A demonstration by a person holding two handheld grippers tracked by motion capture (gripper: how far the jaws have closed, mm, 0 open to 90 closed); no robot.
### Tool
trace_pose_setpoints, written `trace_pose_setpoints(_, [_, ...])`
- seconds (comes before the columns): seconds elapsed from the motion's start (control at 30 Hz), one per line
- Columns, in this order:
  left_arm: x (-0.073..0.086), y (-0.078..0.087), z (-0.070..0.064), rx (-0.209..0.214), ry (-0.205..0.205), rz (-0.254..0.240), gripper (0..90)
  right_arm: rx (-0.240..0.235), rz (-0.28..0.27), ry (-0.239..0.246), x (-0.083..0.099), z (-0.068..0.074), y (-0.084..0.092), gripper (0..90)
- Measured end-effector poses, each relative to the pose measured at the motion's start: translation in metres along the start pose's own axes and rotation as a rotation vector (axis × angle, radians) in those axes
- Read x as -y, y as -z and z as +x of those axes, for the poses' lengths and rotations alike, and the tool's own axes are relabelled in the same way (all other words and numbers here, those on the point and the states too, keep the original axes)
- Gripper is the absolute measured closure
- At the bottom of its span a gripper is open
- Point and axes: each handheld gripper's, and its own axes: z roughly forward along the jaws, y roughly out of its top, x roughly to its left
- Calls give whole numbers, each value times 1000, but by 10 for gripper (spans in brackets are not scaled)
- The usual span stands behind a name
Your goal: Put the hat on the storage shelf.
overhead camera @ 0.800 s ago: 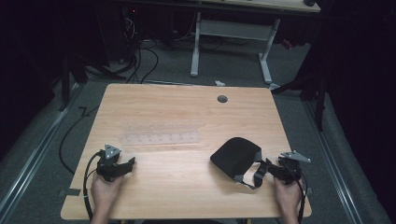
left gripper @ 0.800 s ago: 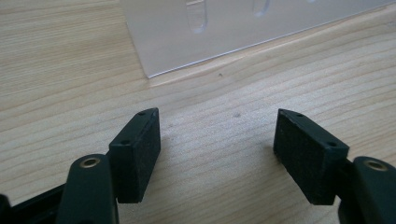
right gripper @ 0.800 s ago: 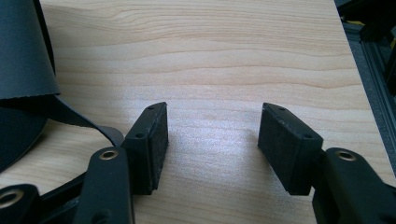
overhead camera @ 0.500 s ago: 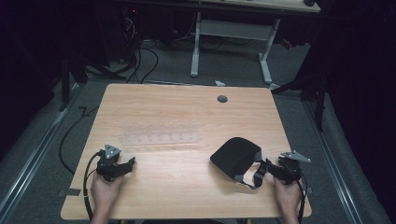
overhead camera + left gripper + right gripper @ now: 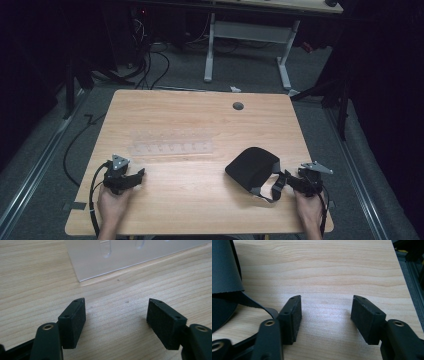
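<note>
Both grippers rested near the desk's [image 5: 200, 115] front corners with jaws apart and empty — the left gripper [image 5: 131, 178] facing a clear plastic rack [image 5: 172, 142] at mid-desk, the right gripper [image 5: 290, 181] just beside a black eye mask [image 5: 251, 167] and its strap [image 5: 272, 187], seemingly poised to begin.

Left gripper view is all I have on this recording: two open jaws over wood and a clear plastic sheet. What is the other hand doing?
Observer: The right gripper rests near the table's right edge, jaws open and holding nothing.
Operator: Anything near it?
Observer: A black eye mask lies just to its left; the strap runs beside one jaw.
Operator: Anything else on the table?
Observer: A small round grey disc near the far edge.
</note>
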Motion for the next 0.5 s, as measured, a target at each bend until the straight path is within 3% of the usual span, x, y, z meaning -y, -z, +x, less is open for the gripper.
trace_pose_setpoints(0.1, [0,0,0,0,0,0,321,-18,-1,-25,0,-1,2,452])
trace_pose_setpoints(0.3, [0,0,0,0,1,0,320,-28,-39,-24,1,-1,12,460])
trace_pose_setpoints(0.5, [0,0,0,0,0,0,320,-92,-125,-50,1,-1,30,455])
